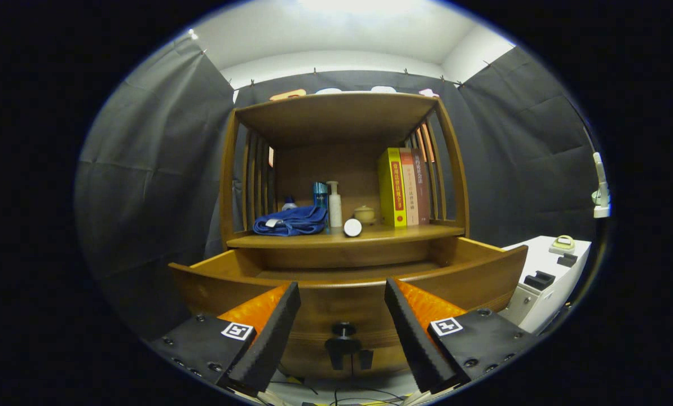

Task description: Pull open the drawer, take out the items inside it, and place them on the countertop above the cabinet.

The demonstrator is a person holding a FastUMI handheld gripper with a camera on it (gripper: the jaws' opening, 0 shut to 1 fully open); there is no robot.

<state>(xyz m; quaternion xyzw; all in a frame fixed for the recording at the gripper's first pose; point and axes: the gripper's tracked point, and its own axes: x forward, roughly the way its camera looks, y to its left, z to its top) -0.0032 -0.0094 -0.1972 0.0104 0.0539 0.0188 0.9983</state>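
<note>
I saw the wooden cabinet [342,186] against dark cloth walls, its drawer [347,293] pulled open just ahead of my gripper [342,299], whose fingers [274,332] stood apart, holding nothing. On the worktop [404,232] above lay a blue cloth [291,221], a pump bottle [334,204], a small jar [364,214] and 3 books [405,187].

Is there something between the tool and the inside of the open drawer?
Partly. The drawer's front panel rises just ahead of the open tool, its knob between the fingers. The tool must pass over that panel. Above the drawer's rim nothing blocks it; the drawer's contents are hidden.
</note>
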